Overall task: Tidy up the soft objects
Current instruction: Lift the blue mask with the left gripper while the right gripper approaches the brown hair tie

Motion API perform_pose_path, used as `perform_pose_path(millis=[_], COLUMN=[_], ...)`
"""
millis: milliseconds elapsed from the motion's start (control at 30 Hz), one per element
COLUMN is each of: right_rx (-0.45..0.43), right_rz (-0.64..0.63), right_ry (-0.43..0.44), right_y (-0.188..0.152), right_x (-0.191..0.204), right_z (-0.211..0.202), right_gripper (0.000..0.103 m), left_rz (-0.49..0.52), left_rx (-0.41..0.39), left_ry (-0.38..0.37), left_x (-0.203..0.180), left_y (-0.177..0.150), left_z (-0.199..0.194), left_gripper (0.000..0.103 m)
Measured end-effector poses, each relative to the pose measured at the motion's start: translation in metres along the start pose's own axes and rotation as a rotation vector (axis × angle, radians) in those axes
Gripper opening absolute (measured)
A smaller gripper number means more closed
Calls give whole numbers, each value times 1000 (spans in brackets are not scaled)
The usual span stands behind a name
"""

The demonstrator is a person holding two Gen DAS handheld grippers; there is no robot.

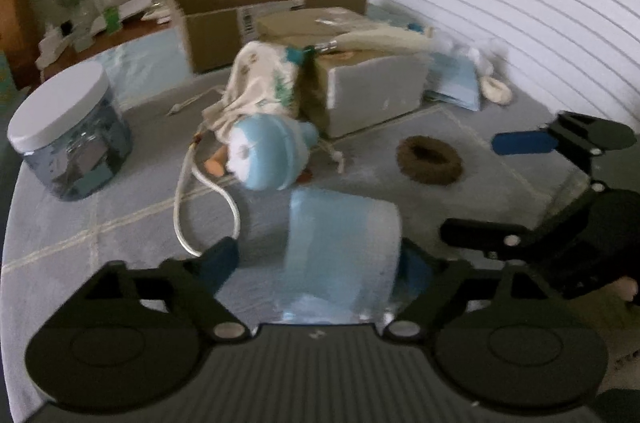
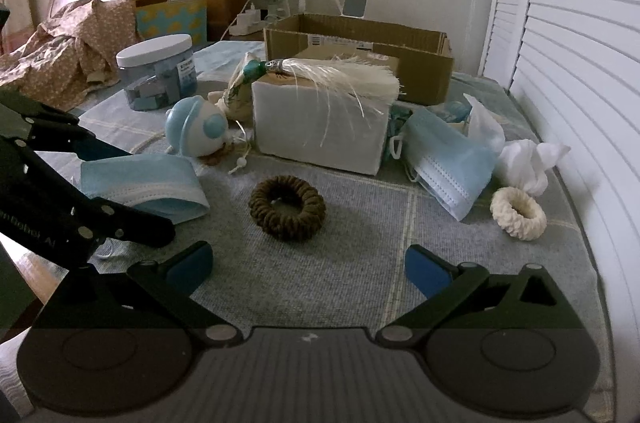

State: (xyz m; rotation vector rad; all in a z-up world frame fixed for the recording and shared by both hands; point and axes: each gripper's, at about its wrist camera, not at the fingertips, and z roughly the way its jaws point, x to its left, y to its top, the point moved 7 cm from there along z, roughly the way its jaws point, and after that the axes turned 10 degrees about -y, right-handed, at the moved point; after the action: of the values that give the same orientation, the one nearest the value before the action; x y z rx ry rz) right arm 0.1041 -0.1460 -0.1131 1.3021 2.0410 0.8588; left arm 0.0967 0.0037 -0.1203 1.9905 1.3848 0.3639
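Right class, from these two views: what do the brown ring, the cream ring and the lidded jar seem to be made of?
Brown ring: looks like ruffled fabric, matte and fuzzy, probably a hair scrunchie.
Cream ring: ribbed, knitted-looking cloth, matte; likely another scrunchie.
Lidded jar: clear, glossy wall showing its contents, smooth white lid; probably plastic, though glass cannot be ruled out.

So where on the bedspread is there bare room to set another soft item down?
Free: the patch in front of the brown scrunchie, toward the right tool, and the strip between that scrunchie and the cream scrunchie. Crowded: around the white box, with the stacked masks on one side and the round toy on the other.
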Motion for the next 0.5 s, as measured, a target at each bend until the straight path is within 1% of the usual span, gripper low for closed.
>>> perform_pose_path(millis=[33, 67, 167, 333, 433, 500], right_rx=[-1, -1, -2, -14, -19, -29], right_rz=[-2, -3, -4, -1, 1, 3], right_ry=[0, 1, 0, -5, -6, -7], right_y=[0, 0, 0, 0, -1, -1], right_x=[0, 0, 1, 2, 1, 1], right_z=[0, 0, 0, -1, -2, -2], right_gripper=[103, 103, 103, 103, 103, 103], left_rz=[-15, -32, -34, -21, -27, 17], left_rx=[7, 13, 11, -33, -13, -50], left_ry=[14, 26, 25, 20, 31, 34], left_x=[3, 7, 8, 8, 8, 3], left_y=[-1, -2, -2, -8, -8, -4], left_z=[1, 2, 1, -3, -6, -15], left_gripper=[101, 103, 103, 103, 101, 100])
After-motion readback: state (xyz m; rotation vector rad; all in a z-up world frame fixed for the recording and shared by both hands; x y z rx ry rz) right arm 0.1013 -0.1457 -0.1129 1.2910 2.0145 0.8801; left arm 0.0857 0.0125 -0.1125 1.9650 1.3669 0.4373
